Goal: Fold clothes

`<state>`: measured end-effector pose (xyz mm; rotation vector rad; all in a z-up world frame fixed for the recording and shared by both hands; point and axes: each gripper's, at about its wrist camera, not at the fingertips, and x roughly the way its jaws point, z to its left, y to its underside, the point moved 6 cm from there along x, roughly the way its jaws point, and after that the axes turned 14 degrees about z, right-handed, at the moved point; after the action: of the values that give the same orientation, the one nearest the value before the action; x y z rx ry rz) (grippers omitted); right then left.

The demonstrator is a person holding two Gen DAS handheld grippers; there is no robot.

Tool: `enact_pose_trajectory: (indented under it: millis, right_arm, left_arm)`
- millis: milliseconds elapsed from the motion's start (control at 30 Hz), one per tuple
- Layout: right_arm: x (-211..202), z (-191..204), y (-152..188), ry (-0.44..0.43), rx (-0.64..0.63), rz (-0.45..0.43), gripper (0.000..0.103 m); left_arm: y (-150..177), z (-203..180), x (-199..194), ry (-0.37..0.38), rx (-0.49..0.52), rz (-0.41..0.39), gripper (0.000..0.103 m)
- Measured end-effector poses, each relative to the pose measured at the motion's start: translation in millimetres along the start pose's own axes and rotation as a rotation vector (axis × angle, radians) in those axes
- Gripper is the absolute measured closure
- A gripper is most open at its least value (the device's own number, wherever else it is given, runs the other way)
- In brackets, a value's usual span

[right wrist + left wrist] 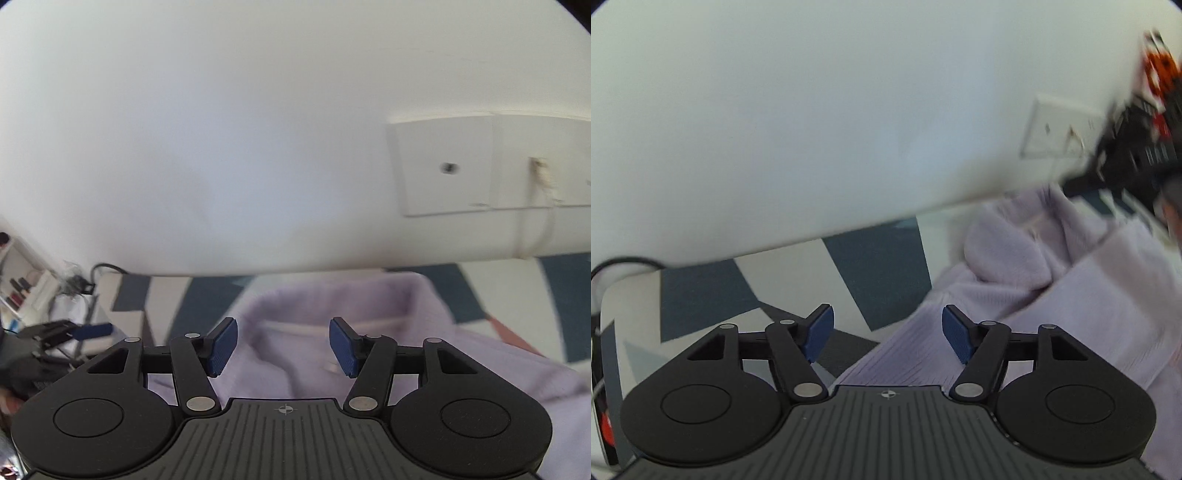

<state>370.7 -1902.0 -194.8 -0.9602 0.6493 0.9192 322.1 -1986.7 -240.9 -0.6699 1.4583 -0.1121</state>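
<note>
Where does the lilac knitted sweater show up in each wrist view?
Left wrist view: the lilac knitted sweater fills the lower right, running under the right fingertip of the open left gripper.
Right wrist view: it lies centre to lower right, directly ahead of the open right gripper.
Shared landmark: the white wall plate, right of centre above the sweater.

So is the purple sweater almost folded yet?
Not yet. The lilac sweater lies rumpled on the patterned cloth, with no tidy fold showing. Nothing is in hand: the left gripper and right gripper are both open and empty above it. Left to do: grab it, flatten it and fold it.
</note>
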Motion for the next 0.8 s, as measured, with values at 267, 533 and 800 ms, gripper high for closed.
enact_pose_trajectory:
  millis: [267, 533, 800]
  right_arm:
    - [77.1, 27.2, -23.2, 0.022, -0.018, 0.149, 0.059]
    - [75.8, 25.5, -43.4, 0.028, -0.075, 0.046, 0.095]
    - [112.3, 21.9, -34.5, 0.092, -0.075, 0.02, 0.095]
  left_arm:
    - [5.6, -20.4, 26.9, 0.061, 0.157, 0.043, 0.08]
    - [20.3, 15.4, 9.3, 0.072, -0.043, -0.041, 0.097]
    - [24.0, 16.1, 34.2, 0.015, -0.057, 0.012, 0.093]
